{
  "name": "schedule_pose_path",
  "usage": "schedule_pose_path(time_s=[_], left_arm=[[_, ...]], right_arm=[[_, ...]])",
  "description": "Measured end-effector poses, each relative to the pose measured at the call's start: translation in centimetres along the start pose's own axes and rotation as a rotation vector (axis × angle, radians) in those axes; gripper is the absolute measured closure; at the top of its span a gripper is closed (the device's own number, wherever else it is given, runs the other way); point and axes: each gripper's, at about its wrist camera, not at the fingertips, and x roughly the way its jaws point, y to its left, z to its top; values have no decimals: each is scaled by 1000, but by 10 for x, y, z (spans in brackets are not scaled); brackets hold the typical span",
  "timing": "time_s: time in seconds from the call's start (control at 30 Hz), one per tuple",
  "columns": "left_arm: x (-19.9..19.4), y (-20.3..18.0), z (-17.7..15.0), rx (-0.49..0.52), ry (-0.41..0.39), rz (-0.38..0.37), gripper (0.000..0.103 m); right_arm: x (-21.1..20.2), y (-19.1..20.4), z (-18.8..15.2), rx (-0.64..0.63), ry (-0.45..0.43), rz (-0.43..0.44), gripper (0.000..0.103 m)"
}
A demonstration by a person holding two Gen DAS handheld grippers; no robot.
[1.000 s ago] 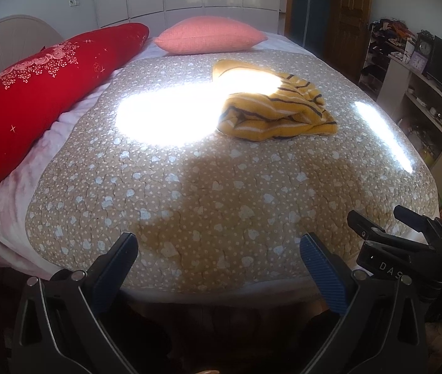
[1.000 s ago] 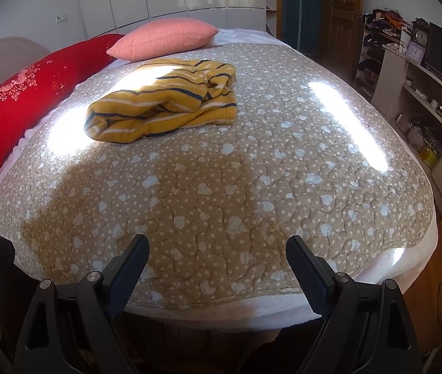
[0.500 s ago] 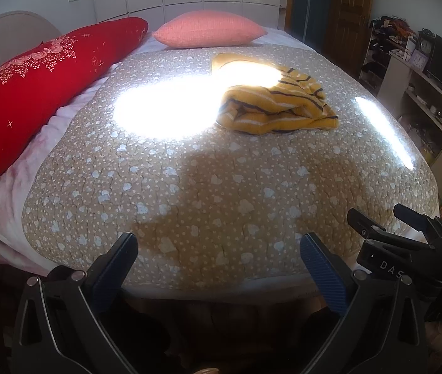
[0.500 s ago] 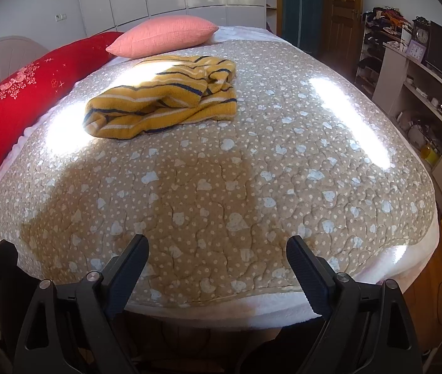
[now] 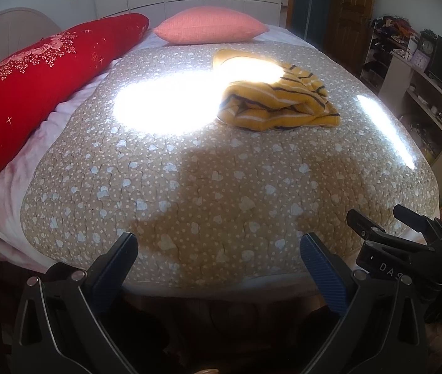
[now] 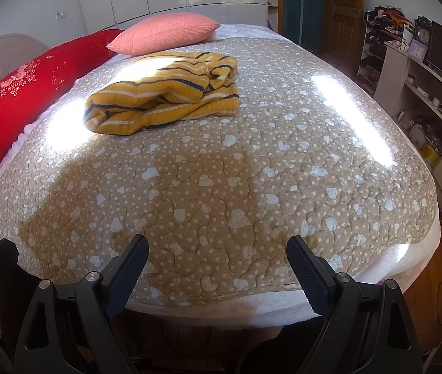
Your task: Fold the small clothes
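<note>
A bed [image 5: 189, 187] covered by a tan heart-print quilt [image 6: 221, 171] fills both views. A crumpled yellow striped sweater [image 6: 161, 103] lies far up it, near a pink pillow [image 6: 165, 32]. Both tools hover at the foot edge — left hand-held gripper [image 5: 219, 249] and right hand-held gripper [image 6: 218, 251] spread wide, empty.

My left gripper [image 5: 219, 251], matte black triangular frames with cut-out windows, silver screws at the pivots, blue ribbed pads [image 5: 322, 275], my right gripper [image 6: 218, 254], same black frames, silver screws, dark ribbed pads [image 6: 306, 272], white "DAS" lettering and a green light on its side.
</note>
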Motion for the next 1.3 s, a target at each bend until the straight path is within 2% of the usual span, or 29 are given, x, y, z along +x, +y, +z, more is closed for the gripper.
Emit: schedule_pose_path(time_s=[1.3], left_arm=[[12, 3, -2, -7, 55, -14, 0]], right_arm=[[10, 1, -5, -5, 22, 1, 9]])
